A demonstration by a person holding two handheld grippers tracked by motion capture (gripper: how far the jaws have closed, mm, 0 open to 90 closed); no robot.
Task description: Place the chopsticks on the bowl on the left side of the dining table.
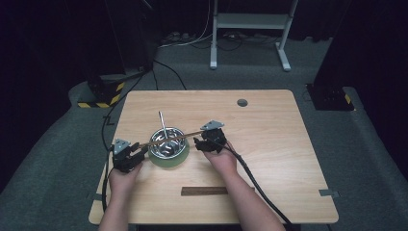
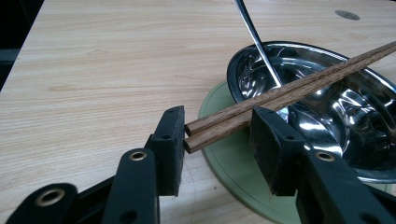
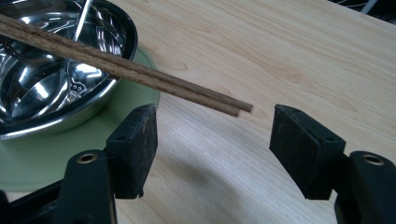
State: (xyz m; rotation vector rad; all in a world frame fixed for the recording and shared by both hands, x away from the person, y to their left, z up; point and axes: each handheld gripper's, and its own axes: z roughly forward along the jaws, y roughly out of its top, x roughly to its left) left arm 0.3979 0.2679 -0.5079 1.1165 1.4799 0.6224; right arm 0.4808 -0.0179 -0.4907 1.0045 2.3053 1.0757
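Note:
A pair of brown wooden chopsticks [image 1: 173,138] lies across a shiny steel bowl [image 1: 159,152] that stands on a green plate [image 1: 171,162]. A metal utensil handle [image 1: 162,122] leans out of the bowl toward the far side. My left gripper [image 1: 142,148] is at the chopsticks' thick ends. In the left gripper view the ends [image 2: 196,133] sit between the wide-apart jaws, close to one pad, and the sticks cross the tip of the other. My right gripper [image 1: 197,141] is at the thin ends [image 3: 233,106], which float untouched between its open jaws.
A dark wooden strip [image 1: 204,191] lies near the table's front edge, between the person's forearms. A grey cable port [image 1: 242,102] is set into the far right of the tabletop. Cables trail off both grippers toward the front and left edges.

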